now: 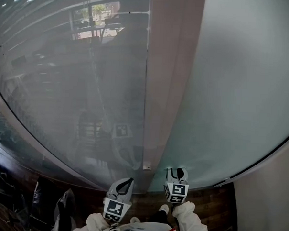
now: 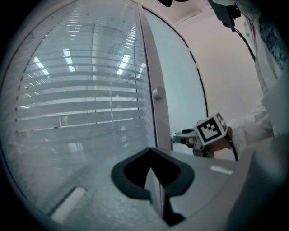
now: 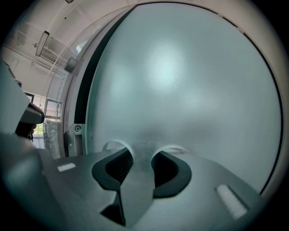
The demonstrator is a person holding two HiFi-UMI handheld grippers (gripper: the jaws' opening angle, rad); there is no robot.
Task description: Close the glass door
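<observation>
The frosted glass door fills the right of the head view and nearly all of the right gripper view. Its left edge lies along a pinkish frame post. My right gripper points at the door's lower part, its jaws open and close up against the frosted glass with nothing between them. My left gripper is in front of the post's foot, and its jaws meet at the tips, holding nothing. The left gripper view also shows the right gripper at the door.
Left of the post stands a fixed glass panel with blinds behind it. A round knob sits on the post, a small bracket at its foot. Wooden floor lies below, a pale wall at right.
</observation>
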